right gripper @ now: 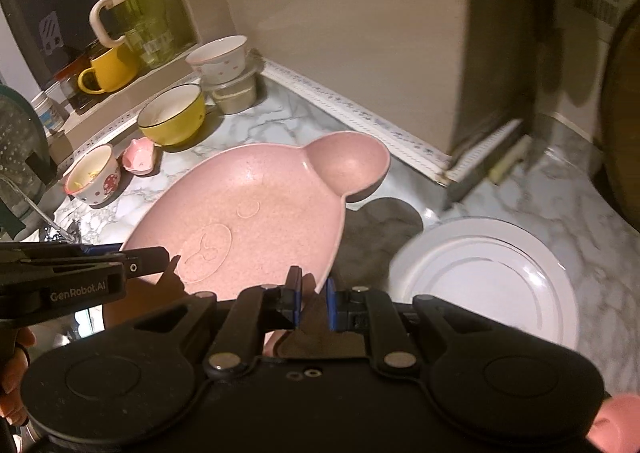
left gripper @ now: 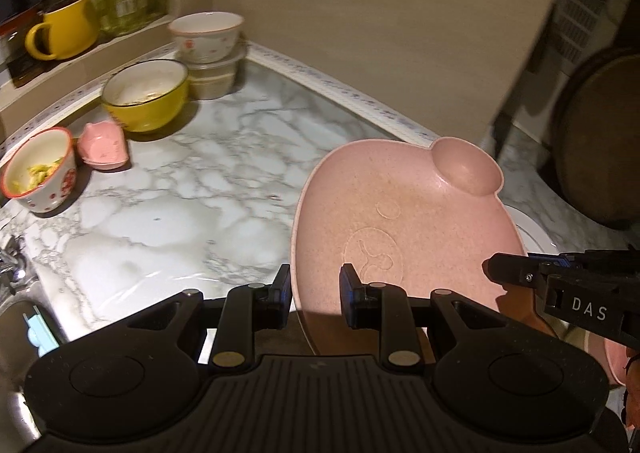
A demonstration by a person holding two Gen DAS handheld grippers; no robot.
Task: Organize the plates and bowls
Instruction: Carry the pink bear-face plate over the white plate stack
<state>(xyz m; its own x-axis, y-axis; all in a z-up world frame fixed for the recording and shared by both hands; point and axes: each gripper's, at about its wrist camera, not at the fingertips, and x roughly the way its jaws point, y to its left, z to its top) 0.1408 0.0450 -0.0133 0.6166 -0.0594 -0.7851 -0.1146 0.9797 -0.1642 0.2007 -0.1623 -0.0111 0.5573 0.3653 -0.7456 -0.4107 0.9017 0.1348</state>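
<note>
bear plate [right gripper: 256, 209] left of round plate [right gripper: 488, 273], bowls [right gripper: 172, 117] behind.

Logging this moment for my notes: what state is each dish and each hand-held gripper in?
Pink bear plate: lifted, tilted, held at its rim.
Right hand-held gripper: shut on the plate's rim.
Left hand-held gripper: jaws astride the plate's rim, grip unclear.
White plate: flat on the counter, empty.
Yellow bowl: upright, some residue.
Mushroom bowl: upright, food scraps inside.
</note>
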